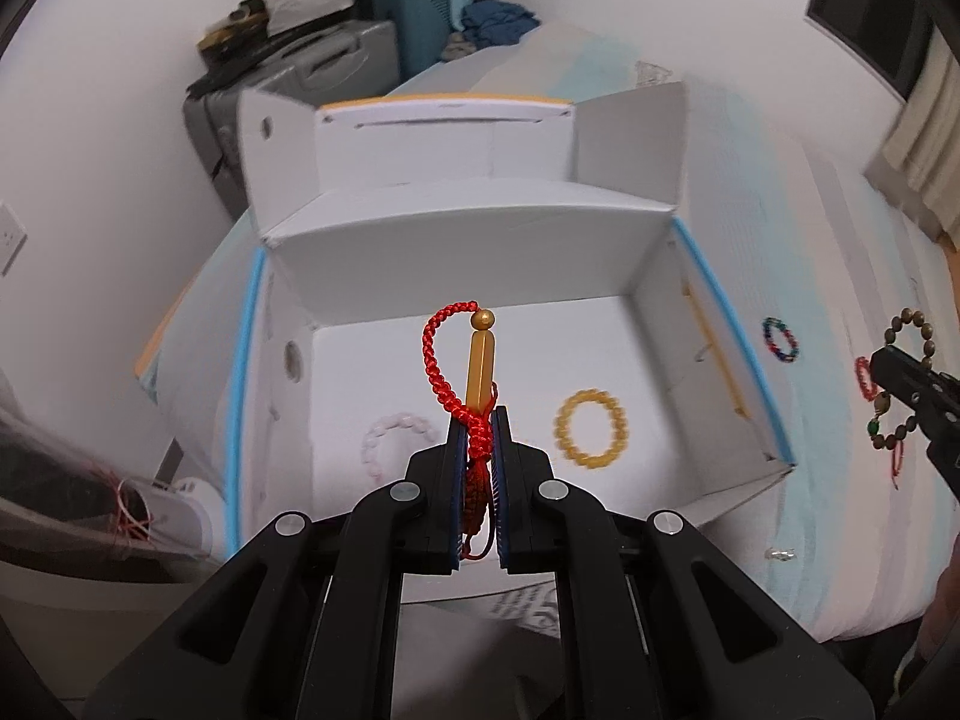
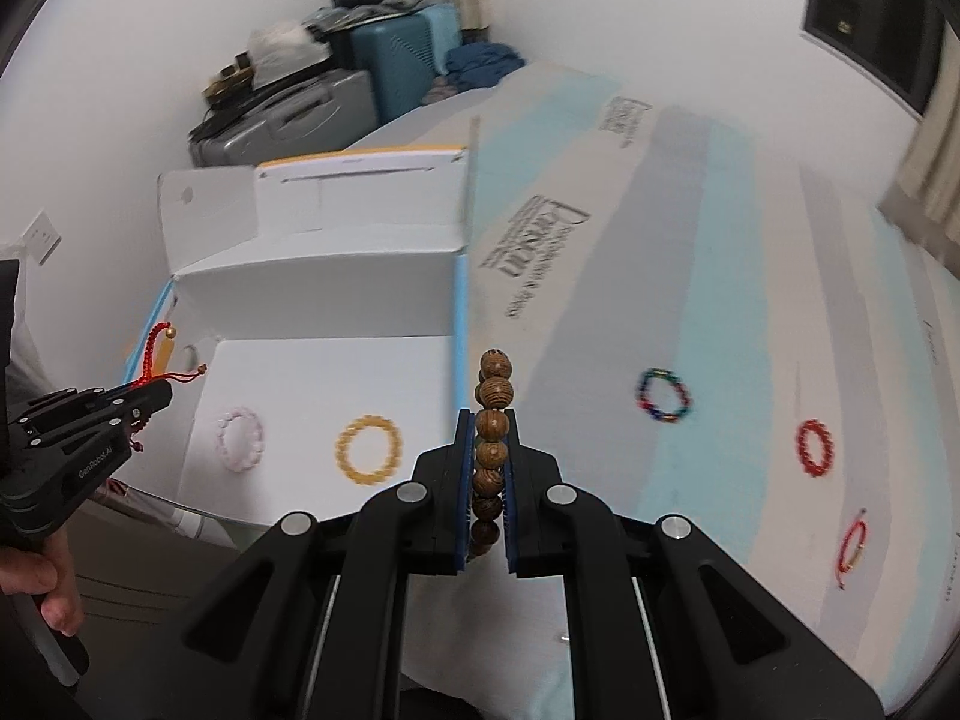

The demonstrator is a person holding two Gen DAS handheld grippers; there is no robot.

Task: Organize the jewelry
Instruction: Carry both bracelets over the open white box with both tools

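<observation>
My left gripper (image 1: 478, 420) is shut on a red cord bracelet with a gold tube (image 1: 480, 360), held over the open white box (image 1: 480, 258); the right wrist view shows the left gripper (image 2: 159, 393) at the box's left edge. My right gripper (image 2: 491, 420) is shut on a brown wooden bead bracelet (image 2: 493, 396), beside the box's blue right rim; the left wrist view shows the right gripper (image 1: 882, 369) with the wooden bead bracelet (image 1: 909, 330) at the far right. On the box floor lie a yellow bead bracelet (image 1: 591, 427) and a pale pink bracelet (image 1: 399, 441).
On the striped bedding right of the box lie a multicoloured bead bracelet (image 2: 663, 395), a red bead bracelet (image 2: 815, 447) and a red cord bracelet (image 2: 852, 546). Suitcases (image 2: 336, 90) stand against the far wall. A hand (image 2: 42, 588) grips the left tool's handle.
</observation>
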